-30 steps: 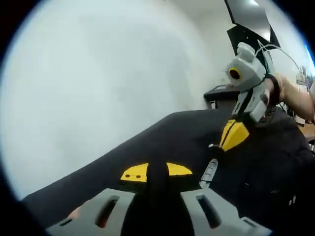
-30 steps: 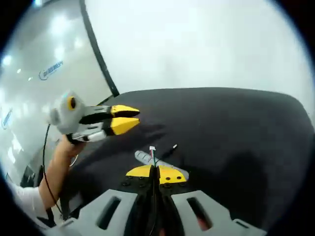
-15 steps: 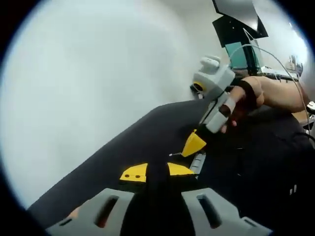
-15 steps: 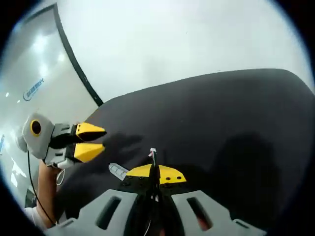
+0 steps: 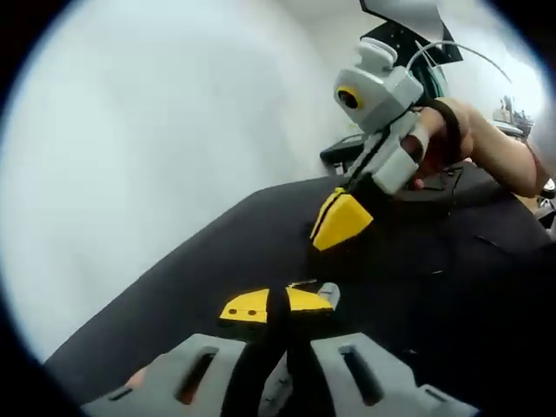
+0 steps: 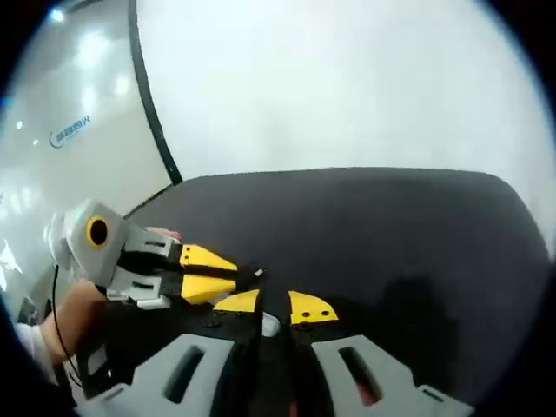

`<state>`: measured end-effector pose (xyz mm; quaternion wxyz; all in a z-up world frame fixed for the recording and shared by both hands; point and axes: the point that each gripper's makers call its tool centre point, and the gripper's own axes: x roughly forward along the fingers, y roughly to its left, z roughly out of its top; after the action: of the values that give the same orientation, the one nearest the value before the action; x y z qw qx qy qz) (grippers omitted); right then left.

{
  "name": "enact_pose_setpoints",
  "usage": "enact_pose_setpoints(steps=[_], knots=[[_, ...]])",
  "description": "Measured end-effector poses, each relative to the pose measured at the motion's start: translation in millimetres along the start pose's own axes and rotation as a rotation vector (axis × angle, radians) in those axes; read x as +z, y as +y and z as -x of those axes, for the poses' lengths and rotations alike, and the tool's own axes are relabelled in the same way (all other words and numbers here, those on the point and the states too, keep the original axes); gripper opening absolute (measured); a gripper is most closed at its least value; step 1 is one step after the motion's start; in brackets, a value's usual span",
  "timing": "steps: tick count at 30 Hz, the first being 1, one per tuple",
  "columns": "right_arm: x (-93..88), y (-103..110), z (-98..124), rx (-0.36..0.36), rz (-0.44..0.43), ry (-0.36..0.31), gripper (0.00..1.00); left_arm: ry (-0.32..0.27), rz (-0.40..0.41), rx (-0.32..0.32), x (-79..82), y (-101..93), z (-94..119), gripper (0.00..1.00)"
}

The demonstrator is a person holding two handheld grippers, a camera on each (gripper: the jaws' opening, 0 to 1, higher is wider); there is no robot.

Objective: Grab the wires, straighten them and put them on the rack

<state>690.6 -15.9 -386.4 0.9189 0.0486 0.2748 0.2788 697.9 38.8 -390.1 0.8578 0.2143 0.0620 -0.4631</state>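
Over black cloth (image 6: 391,234), the left hand-held gripper (image 6: 233,274) is pinched together and the right hand-held gripper (image 6: 275,306) stands apart.

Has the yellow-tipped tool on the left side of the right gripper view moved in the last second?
Yes. The left gripper has come down from the black cloth's far edge to close beside the right gripper.

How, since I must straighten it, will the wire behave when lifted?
Likely floppy: the wire is very thin, its tip poking just past the left gripper. Probably very light too, so it may sag rather than hold a line.
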Motion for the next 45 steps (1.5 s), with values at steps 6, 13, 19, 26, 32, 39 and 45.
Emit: enact_pose_setpoints(steps=[6, 13, 19, 26, 32, 39, 45], knots=[[-43.7, 0.6, -13.4, -0.068, 0.208, 0.097, 0.15, 0.015, 0.032, 0.017, -4.1, 5.1, -0.2, 0.10], [-38.2, -9.5, -7.2, -0.174, 0.361, 0.119, 0.01, 0.040, 0.032, 0.043, -10.0, 14.8, 6.8, 0.10], [-23.2, 9.6, -8.3, -0.189, 0.294, 0.069, 0.00, -0.005, 0.044, 0.024, 1.8, 13.9, 8.6, 0.08], [-33.4, 12.3, -18.6, -0.198, 0.283, 0.095, 0.00, -0.022, -0.039, -0.112, 7.8, -24.0, -2.6, 0.05], [-30.8, 18.3, -21.9, -0.196, 0.281, 0.091, 0.00, 0.009, -0.085, -0.106, 4.4, -22.7, -24.3, 0.05], [-32.6, 18.8, -21.8, -0.211, 0.255, 0.084, 0.00, 0.045, -0.122, -0.115, 0.8, -23.4, -19.2, 0.05], [-33.7, 21.4, -24.1, -0.212, 0.225, 0.076, 0.00, 0.079, -0.162, -0.127, -4.7, -27.4, -22.3, 0.05]])
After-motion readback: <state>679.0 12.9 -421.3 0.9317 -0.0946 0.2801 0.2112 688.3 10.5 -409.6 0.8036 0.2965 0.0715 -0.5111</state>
